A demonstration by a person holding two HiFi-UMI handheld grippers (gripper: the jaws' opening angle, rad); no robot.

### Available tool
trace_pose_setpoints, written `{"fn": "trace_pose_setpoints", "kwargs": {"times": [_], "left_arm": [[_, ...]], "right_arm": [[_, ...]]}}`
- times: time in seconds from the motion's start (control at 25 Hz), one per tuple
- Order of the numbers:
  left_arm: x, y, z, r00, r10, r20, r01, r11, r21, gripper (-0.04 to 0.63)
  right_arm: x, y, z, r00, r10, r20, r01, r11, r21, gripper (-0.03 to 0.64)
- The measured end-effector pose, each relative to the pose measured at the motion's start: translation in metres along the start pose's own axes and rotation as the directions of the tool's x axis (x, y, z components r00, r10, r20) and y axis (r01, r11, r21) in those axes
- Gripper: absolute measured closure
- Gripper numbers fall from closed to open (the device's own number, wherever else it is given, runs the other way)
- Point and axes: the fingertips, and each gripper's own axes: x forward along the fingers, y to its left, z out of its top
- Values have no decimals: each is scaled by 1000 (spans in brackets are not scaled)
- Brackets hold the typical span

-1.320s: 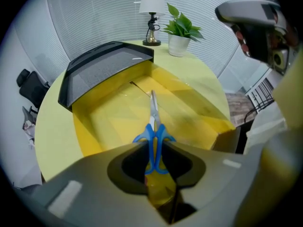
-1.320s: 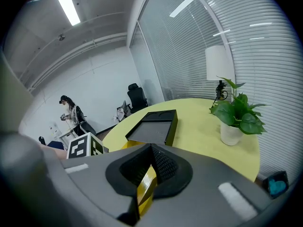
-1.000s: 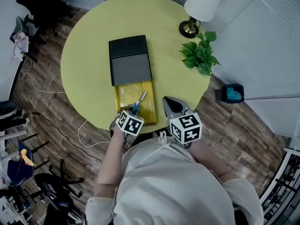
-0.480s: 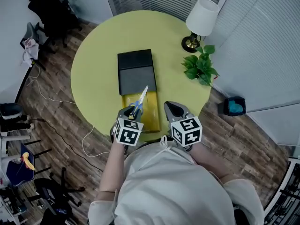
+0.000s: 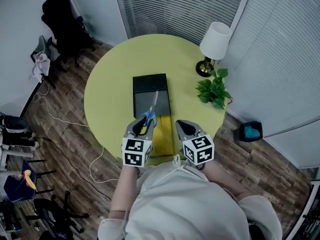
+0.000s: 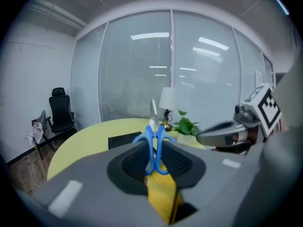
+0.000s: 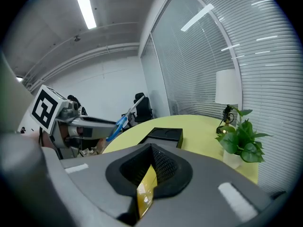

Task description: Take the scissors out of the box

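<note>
Person: white top (image 5: 185,204) fills the bottom of the head view, one tool in each hand.
Left gripper (image 5: 141,127): lower centre of the head view, jaws clamped on the blue handles of the scissors.
Scissors (image 5: 150,110): held in the air above the box and out of the tray. In the head view the blade points toward the top of the frame and crosses the black lid. In the left gripper view they stand upright between the jaws.
Right gripper (image 5: 182,126): just right of the left one, jaws drawn together on nothing. A yellow strip of the tray shows through the slit.
Tray (image 5: 164,136): yellow, at the near edge of the table, between the two grippers.
Lid (image 5: 142,91): black, just beyond the tray and touching it.
Table (image 5: 110,99): round, yellow-green.
Lamp (image 5: 216,40): upper right, at the table's far edge.
Plant (image 5: 213,90): just below the lamp in the frame.
Bin (image 5: 250,131): right, on the wooden floor (image 5: 60,134).
Chairs (image 5: 62,21): black, upper left.
</note>
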Motion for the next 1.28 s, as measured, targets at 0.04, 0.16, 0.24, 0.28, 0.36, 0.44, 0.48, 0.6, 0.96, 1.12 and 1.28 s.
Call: {"fn": "trace_pose_setpoints", "kwargs": {"times": [0.04, 0.16, 0.24, 0.28, 0.36, 0.44, 0.48, 0.6, 0.96, 1.12, 1.28], "left_arm": [[-4, 2, 7, 999, 7, 34, -6, 1000, -8, 503], [-18, 8, 28, 990, 49, 136, -45, 999, -26, 503], [-28, 13, 40, 975, 84, 204, -75, 996, -53, 503], [-32, 15, 46, 967, 99, 236, -84, 994, -70, 503], [-39, 16, 54, 953, 114, 282, -90, 991, -97, 503], [-43, 16, 58, 946, 118, 301, -91, 991, -100, 503], [-43, 15, 58, 946, 117, 304, -91, 991, -98, 503], [-38, 11, 57, 946, 111, 305, -85, 992, -97, 503], [-34, 9, 55, 949, 108, 295, -86, 993, -85, 503], [-31, 6, 54, 950, 106, 295, -87, 993, -75, 503], [-31, 7, 55, 950, 105, 295, -86, 993, -77, 503]], "right_arm": [[0, 2, 2, 1000, 1, 4, -1, 1000, -6, 617], [-2, 7, 6, 1000, 15, 6, -15, 1000, -21, 617], [-4, 12, 8, 999, 37, 5, -37, 999, -29, 617], [-5, 15, 9, 999, 43, 8, -42, 998, -35, 617], [-7, 19, 14, 999, 42, 22, -41, 998, -55, 617], [-8, 21, 19, 999, 35, 41, -32, 996, -78, 617], [-8, 21, 22, 998, 31, 49, -26, 996, -86, 618], [-8, 17, 25, 998, 23, 67, -16, 995, -98, 617], [-7, 15, 28, 997, 33, 72, -26, 995, -95, 617], [-6, 12, 28, 997, 26, 75, -19, 995, -99, 617], [-5, 11, 28, 997, 22, 74, -14, 995, -97, 617]]}}
